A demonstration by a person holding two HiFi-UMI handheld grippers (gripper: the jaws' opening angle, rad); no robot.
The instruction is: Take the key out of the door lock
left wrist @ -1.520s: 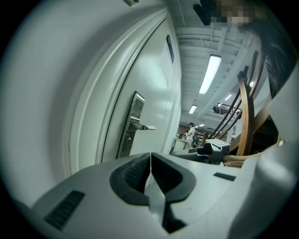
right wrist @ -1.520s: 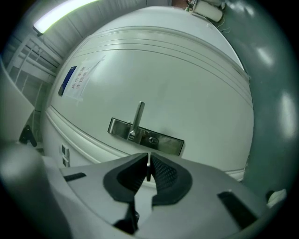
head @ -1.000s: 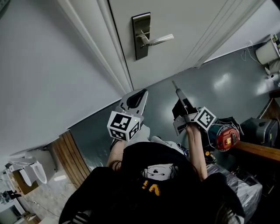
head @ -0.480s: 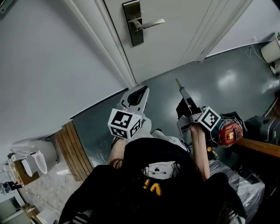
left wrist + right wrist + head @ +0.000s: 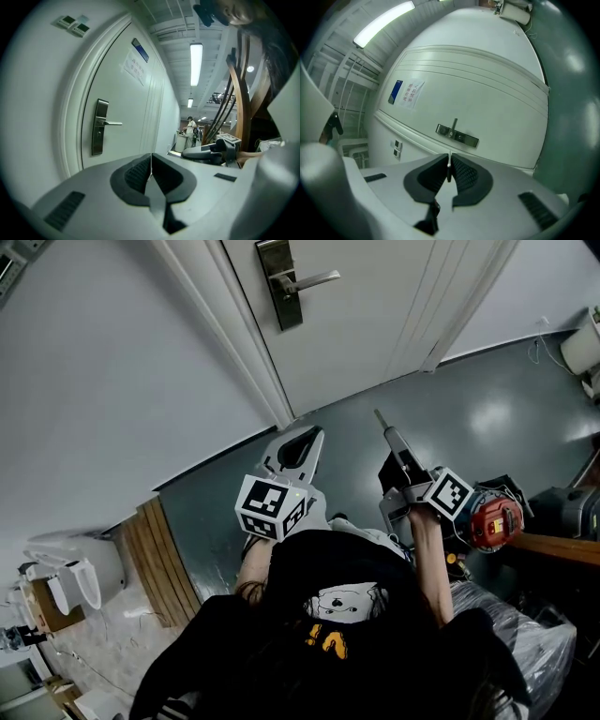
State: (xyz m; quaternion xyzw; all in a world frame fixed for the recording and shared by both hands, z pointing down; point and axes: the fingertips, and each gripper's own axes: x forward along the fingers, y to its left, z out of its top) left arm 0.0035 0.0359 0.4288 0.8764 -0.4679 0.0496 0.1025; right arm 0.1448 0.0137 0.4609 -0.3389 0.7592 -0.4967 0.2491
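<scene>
The door lock plate with its lever handle sits on the white door at the top of the head view, far from both grippers. My right gripper is shut on a thin metal key that pokes out past its tips. In the right gripper view the key stands edge-on between the dark pads, with the lock plate well beyond them. My left gripper is shut with nothing in it. It faces the door, and its view shows the lock plate ahead on the left.
The floor is grey and glossy. A red and black machine and a wooden board lie at the right. Wooden slats and white fixtures are at the lower left. A person stands far down the hall.
In the head view the lock plate has slid up and to the left. Both grippers have stayed almost where they were, and both are still shut.
</scene>
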